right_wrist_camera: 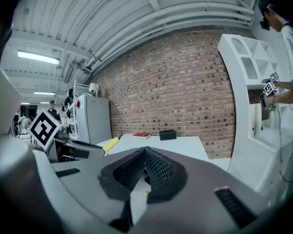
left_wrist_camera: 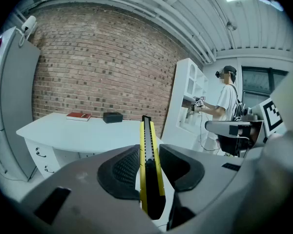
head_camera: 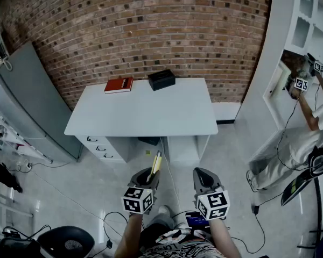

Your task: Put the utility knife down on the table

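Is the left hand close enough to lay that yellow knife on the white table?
Probably not yet. The left tongs hold the utility knife short of the table, over the floor. Nothing blocks the way; a step forward should do.

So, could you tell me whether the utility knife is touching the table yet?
Apart. The head view shows the utility knife held in the left gripper over the floor, short of the front edge of the table.

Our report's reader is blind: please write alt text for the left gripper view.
The left gripper clamps a yellow utility knife, pointing it toward a white table that carries a red book and a black box, before a brick wall.
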Tool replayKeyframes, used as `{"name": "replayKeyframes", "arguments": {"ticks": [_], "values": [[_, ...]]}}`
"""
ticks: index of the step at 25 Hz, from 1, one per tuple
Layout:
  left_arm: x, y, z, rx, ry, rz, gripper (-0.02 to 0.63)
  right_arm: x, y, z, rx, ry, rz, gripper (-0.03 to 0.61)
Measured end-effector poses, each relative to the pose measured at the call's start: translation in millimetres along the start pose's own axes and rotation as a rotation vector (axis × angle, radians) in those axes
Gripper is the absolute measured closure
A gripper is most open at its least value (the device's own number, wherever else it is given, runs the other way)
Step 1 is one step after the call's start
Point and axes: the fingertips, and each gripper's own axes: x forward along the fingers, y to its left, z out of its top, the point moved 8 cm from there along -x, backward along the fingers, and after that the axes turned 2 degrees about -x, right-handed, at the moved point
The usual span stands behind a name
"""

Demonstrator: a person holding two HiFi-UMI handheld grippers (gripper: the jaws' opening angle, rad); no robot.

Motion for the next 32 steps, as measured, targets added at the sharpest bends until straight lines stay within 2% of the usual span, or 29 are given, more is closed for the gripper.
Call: {"name": "replayKeyframes", "arguments": {"ticks": [10, 17, 23, 32], "values": [[-4, 2, 7, 0.001, 0.000, 0.004, 0.486, -3, -2, 4, 0.011, -0.015, 0.008, 0.578], [27, 16, 16, -0.002, 0.006, 0.005, 0.486, 33, -21, 4, 0.004, -0.021, 0.013, 0.578], [86, 67, 39, -0.010, 0.015, 0.005, 0.486, 114, -39, 9, 0.000, 0.000, 0.065, 0.578], [219, 187, 131, 0.042, 0.051, -0.029, 0.486, 287, -87, 64, 0.015, 0.028, -0.015, 0.578]]}}
